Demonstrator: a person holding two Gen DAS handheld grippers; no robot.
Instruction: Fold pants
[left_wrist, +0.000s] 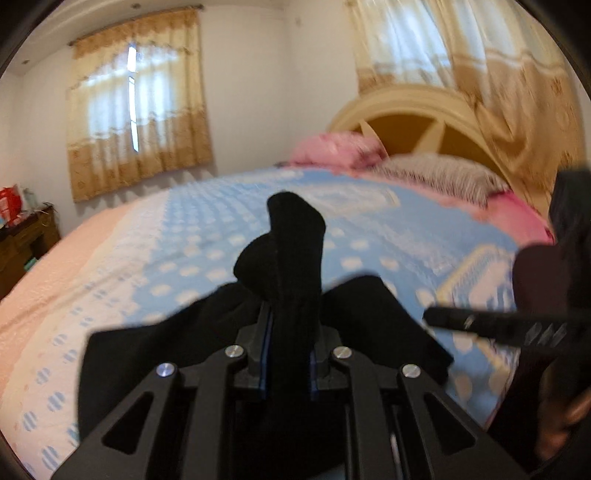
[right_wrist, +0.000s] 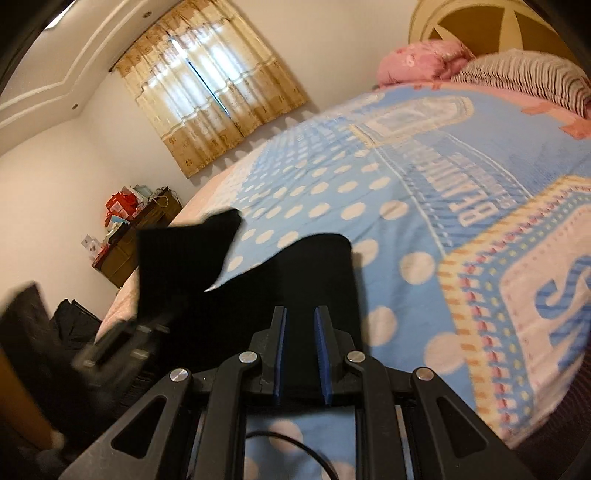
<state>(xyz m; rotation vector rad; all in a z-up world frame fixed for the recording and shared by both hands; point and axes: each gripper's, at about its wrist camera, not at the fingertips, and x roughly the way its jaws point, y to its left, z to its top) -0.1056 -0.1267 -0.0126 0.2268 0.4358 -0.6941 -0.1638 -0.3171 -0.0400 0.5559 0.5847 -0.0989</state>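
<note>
The left gripper (left_wrist: 290, 314) is clamped on a bunched fold of the black pants (left_wrist: 291, 258), which stands up between its two blue-lined fingers and pokes toward twelve o'clock in the left wrist view, while the rest of the cloth spreads out low to eight and four o'clock over the blue dotted blanket (left_wrist: 221, 236). In the right wrist view the right gripper (right_wrist: 301, 332) has its fingers a little apart with a clear gap between the blue pads; black cloth lies just past the tips, but whether any of it is pinched I cannot tell. From there the pants (right_wrist: 317, 266) run toward ten o'clock, where a lifted flap hangs over the blurred left gripper (right_wrist: 122, 343) at eight o'clock. The blanket (right_wrist: 424, 192) covers the bed, with a pink pillow (right_wrist: 421, 61) and a striped pillow (right_wrist: 524, 75) at one o'clock under the headboard (right_wrist: 480, 26). A curtained window (right_wrist: 210, 85) sits at eleven o'clock, a cluttered wooden cabinet (right_wrist: 125, 251) at nine.
</note>
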